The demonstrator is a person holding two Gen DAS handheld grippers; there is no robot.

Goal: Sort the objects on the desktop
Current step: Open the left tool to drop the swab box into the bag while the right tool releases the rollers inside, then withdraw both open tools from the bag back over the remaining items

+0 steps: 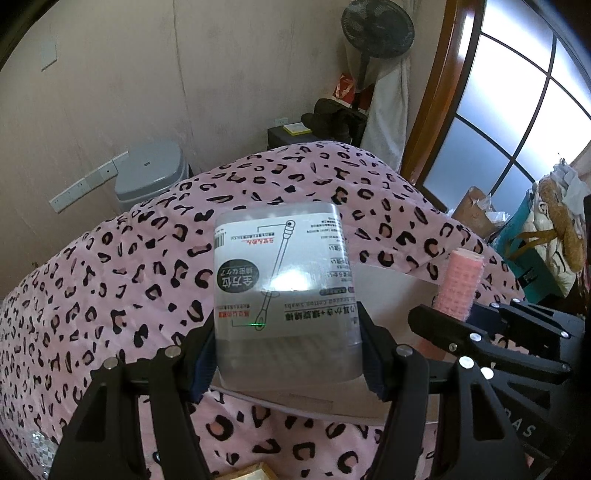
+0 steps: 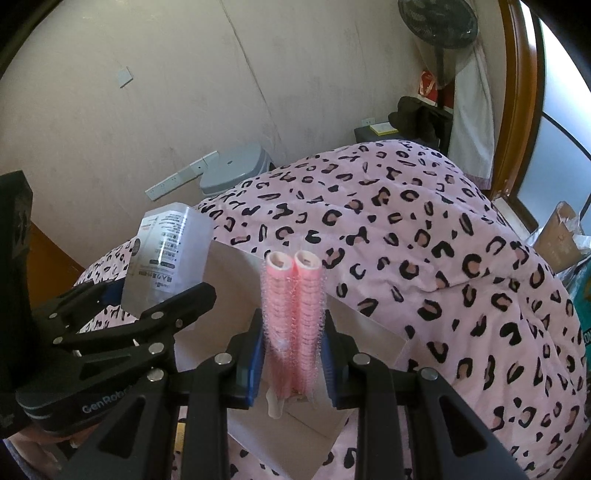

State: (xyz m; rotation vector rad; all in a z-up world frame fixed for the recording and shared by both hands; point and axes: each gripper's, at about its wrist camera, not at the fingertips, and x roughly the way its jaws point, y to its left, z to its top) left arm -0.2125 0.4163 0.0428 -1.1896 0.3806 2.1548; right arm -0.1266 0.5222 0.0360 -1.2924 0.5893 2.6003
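My left gripper (image 1: 286, 354) is shut on a clear plastic box of cotton swabs (image 1: 282, 288) with a printed label, held above a white open box (image 1: 391, 295). It also shows in the right wrist view, where the left gripper (image 2: 147, 302) holds the swab box (image 2: 166, 254) at the left. My right gripper (image 2: 293, 358) is shut on two pink hair rollers (image 2: 293, 314), side by side and upright, over the white box (image 2: 369, 332). The rollers (image 1: 458, 284) and right gripper (image 1: 476, 325) show at the right of the left wrist view.
A pink leopard-print blanket (image 1: 110, 277) covers the surface all around. A grey bin (image 1: 151, 177) stands by the wall behind. A fan (image 1: 376, 33), dark side table (image 1: 291, 136) and window (image 1: 517, 122) lie far right. Bags (image 1: 554, 229) crowd the right edge.
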